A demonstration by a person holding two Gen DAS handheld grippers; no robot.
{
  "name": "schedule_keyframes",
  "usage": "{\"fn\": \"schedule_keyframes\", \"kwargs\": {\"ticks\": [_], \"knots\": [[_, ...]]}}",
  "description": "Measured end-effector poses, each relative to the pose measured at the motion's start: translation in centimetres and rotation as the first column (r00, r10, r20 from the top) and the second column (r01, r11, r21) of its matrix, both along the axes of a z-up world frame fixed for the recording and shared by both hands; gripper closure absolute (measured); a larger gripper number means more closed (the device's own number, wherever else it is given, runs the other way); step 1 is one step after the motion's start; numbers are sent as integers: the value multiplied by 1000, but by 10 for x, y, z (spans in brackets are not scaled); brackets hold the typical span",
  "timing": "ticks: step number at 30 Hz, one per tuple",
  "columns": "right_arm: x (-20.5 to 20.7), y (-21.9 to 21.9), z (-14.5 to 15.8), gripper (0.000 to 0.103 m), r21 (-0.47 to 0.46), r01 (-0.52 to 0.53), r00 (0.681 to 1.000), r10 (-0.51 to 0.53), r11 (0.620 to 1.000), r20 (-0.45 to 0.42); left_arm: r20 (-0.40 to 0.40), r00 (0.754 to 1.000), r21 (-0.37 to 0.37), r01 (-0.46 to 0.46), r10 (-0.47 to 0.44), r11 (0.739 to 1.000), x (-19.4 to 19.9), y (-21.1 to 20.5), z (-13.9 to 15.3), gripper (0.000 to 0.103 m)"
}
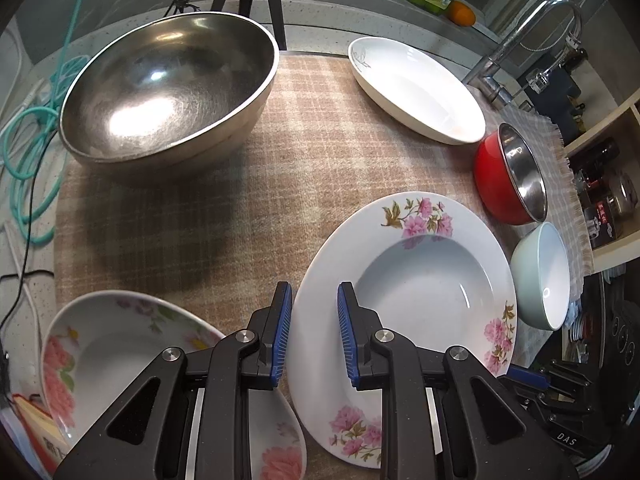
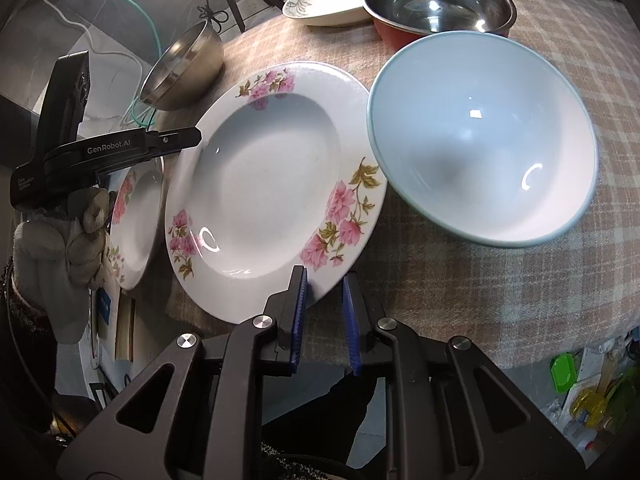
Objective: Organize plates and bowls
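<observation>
Flowered plate (image 1: 420, 276): a deep white plate with pink flowers on its rim, at the near edge of the checked cloth (image 1: 280, 152), right of the middle. In the right wrist view its near rim hangs past that edge.
Left gripper (image 1: 315, 320): jaws narrow. The plate's left rim runs between the blue pads, one pad outside the edge and one over the rim, and it looks gripped.
Right gripper (image 2: 324, 296): jaws narrow. The plate's near right edge sits between its pads, and this too looks like a grip.
Hand (image 2: 60, 240): gloved, holding the left gripper, off the cloth's near left corner.
Second flowered plate (image 1: 116, 352): at the near left corner, partly off the cloth. Its right side lies beneath the left gripper and the first plate's rim.
Pale blue bowl (image 1: 540, 276): upright at the right edge, just beside the flowered plate's rim. I cannot tell whether they touch.
Red bowl (image 1: 508, 176): steel inside, at the right edge just beyond the blue bowl.
White plate (image 1: 416, 92): a faint grey leaf pattern, at the far right corner, next to the red bowl.
Steel bowl (image 1: 168, 88): large and empty, at the far left corner, well apart from the flowered plate.
Tap (image 1: 520, 40): chrome, past the far right corner.
Cables (image 1: 36, 152): teal loops off the left edge.
</observation>
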State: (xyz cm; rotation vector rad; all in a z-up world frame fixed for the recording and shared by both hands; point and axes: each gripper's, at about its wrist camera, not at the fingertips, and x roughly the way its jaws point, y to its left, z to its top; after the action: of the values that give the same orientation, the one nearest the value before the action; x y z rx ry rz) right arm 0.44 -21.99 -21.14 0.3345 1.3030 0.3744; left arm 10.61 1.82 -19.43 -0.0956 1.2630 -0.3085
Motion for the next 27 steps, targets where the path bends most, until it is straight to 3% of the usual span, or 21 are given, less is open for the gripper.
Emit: {"fn": "schedule_keyframes", "kwargs": {"ticks": [14,21,25,27], "knots": [[-2,1,-1,84,-4,-13,1000,13,1000,-10,-2,1000,-7,-28,28,1000,-8,2,-1,82],[-4,4,5,77,-31,-41,999,40,999,-6,0,999,-8,-34,34,999,-8,4,3,81],[-9,2,13,65,-54,-48,999,48,997,10,28,999,5,-26,26,1000,-7,3,11,81],[-11,1,18,65,-62,-52,998,53,997,23,40,999,2,-30,30,1000,-6,4,15,81]]}}
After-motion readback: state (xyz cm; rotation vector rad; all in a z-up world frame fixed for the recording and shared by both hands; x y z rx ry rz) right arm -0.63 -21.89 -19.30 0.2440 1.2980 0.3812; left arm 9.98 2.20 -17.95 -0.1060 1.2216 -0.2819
